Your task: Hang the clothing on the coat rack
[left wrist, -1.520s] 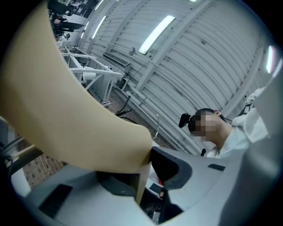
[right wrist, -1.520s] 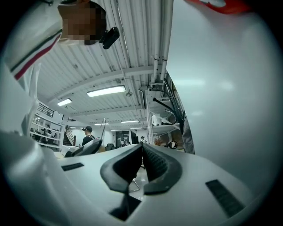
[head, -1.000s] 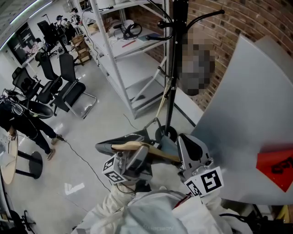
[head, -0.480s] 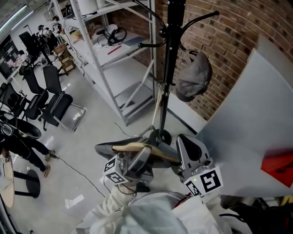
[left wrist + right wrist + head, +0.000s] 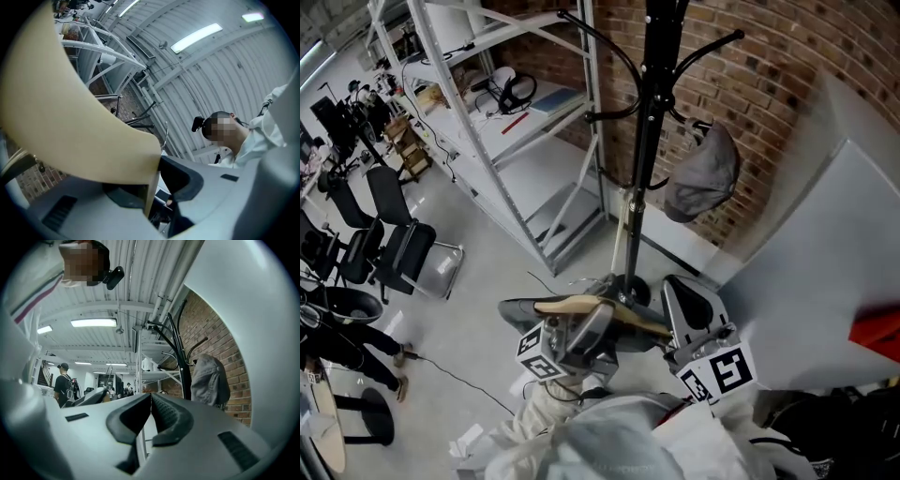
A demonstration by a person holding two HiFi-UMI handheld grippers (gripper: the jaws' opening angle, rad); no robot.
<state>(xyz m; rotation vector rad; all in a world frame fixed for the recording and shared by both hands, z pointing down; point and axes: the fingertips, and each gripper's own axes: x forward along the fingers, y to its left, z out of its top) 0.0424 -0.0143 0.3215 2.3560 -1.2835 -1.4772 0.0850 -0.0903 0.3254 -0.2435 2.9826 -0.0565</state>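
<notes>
The black coat rack [image 5: 652, 141] stands against the brick wall, with a grey cap [image 5: 703, 173] hanging from one of its right-hand hooks. My left gripper [image 5: 581, 323] is shut on a wooden hanger [image 5: 581, 302], which lies across in front of the rack's base. In the left gripper view the hanger [image 5: 70, 112] fills the upper left, wedged between the jaws of the gripper [image 5: 157, 176]. My right gripper [image 5: 694, 309] is shut on nothing; its pads [image 5: 161, 416] meet. Rack [image 5: 180, 352] and cap [image 5: 211, 378] show beyond it. White cloth [image 5: 609, 441] bunches below both grippers; I cannot tell whether it hangs from the hanger.
A white metal shelving unit [image 5: 534, 141] stands left of the rack. Black office chairs [image 5: 403, 253] sit further left on the grey floor. A large grey panel [image 5: 825, 281] leans at the right. A person [image 5: 63, 383] with a backpack stands far off.
The head view has swung toward the rack, so rack, cap and shelving now sit lower and more to the left in the view. Both grippers and the hanger keep their places in it.
</notes>
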